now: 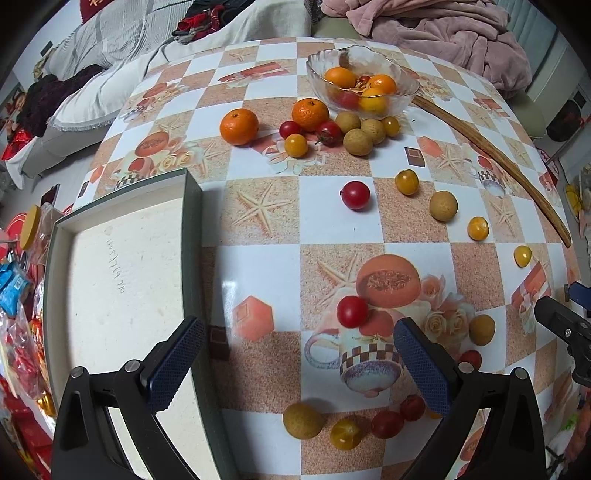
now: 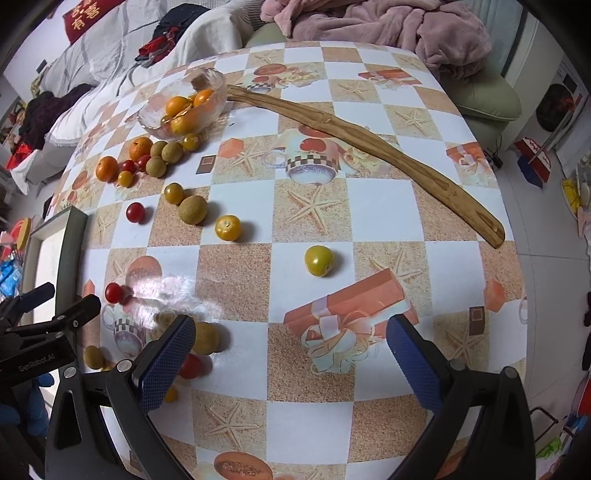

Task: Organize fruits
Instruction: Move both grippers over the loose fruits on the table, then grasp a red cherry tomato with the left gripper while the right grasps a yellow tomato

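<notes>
A glass bowl [image 1: 321, 70] at the table's far side holds oranges and small tomatoes; it also shows in the right wrist view [image 2: 218, 79]. Two oranges [image 1: 239, 126], red and yellow cherry tomatoes and brown longans lie scattered on the patterned tablecloth. My left gripper [image 1: 299, 365] is open and empty, above a red tomato [image 1: 352, 311] and a longan [image 1: 303, 421]. My right gripper [image 2: 291, 363] is open and empty, with a yellow tomato [image 2: 319, 260] ahead and a longan [image 2: 207, 338] by its left finger.
An empty shallow tray [image 1: 110, 280] with a dark rim sits at the table's left. A long curved wooden stick [image 2: 369, 147] lies across the far right. Bedding and a pink blanket [image 1: 443, 33] lie beyond the table. Snack packets lie off the left edge.
</notes>
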The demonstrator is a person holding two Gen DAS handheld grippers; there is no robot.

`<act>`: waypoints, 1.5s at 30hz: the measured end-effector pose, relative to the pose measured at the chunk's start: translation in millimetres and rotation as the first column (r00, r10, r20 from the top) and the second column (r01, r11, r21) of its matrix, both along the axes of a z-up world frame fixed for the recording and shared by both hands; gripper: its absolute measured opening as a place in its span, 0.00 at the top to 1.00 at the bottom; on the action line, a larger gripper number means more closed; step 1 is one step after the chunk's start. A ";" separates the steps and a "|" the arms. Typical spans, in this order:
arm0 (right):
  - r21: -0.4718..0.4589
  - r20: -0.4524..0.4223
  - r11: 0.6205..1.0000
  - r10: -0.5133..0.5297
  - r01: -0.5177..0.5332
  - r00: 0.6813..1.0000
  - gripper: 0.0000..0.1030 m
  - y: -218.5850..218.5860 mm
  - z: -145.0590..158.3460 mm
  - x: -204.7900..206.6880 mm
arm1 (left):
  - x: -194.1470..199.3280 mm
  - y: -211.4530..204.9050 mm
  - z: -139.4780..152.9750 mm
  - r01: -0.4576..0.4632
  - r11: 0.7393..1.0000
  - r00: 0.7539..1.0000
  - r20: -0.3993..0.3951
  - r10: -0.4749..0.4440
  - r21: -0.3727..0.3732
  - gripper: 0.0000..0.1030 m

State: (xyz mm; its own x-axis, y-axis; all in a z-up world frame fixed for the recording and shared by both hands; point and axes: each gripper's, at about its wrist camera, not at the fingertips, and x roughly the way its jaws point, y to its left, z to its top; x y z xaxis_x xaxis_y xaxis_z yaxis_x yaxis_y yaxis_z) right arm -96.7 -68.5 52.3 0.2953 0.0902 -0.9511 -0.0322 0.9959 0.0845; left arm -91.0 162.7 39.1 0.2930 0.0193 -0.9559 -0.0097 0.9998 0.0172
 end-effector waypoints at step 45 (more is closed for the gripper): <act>-0.052 -0.040 0.998 0.039 -0.041 0.998 0.77 -8.2 -38.9 47.8 | 82.8 -51.9 -26.5 0.088 0.995 0.996 0.032 -0.087 -0.038 0.77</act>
